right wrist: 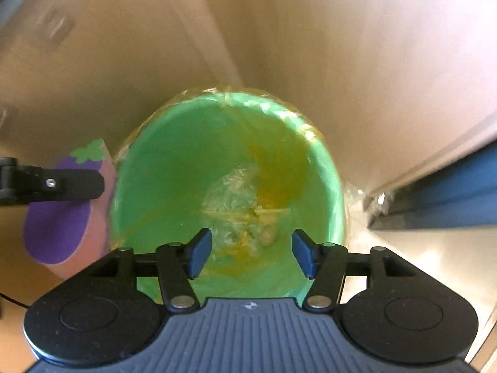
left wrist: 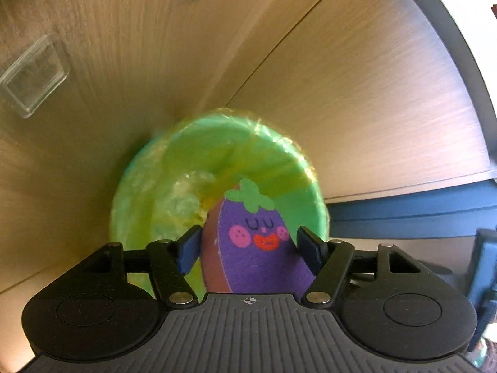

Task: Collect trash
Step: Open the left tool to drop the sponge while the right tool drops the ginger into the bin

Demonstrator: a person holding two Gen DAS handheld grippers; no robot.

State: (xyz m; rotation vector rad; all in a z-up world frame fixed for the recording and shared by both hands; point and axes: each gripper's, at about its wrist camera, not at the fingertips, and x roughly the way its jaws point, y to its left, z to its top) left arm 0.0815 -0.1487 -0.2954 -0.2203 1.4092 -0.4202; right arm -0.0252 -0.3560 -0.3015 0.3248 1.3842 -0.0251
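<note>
My left gripper (left wrist: 250,250) is shut on a purple eggplant-shaped sponge (left wrist: 257,248) with a cartoon face and green stem. It holds the sponge just in front of a green trash bin (left wrist: 149,192) lined with a clear yellowish bag. In the right wrist view the sponge (right wrist: 59,230) and the left gripper's finger (right wrist: 71,183) sit left of the bin (right wrist: 174,161), outside its rim. My right gripper (right wrist: 251,253) is open and empty above the bin's mouth. Crumpled plastic and small scraps (right wrist: 239,208) lie at the bin's bottom.
Wooden cabinet panels (left wrist: 357,93) stand behind the bin. Clear plastic holders (left wrist: 34,74) are stuck on the left panel. A blue-grey ledge (left wrist: 403,214) runs at the right. A pale panel (right wrist: 357,62) rises behind the bin in the right wrist view.
</note>
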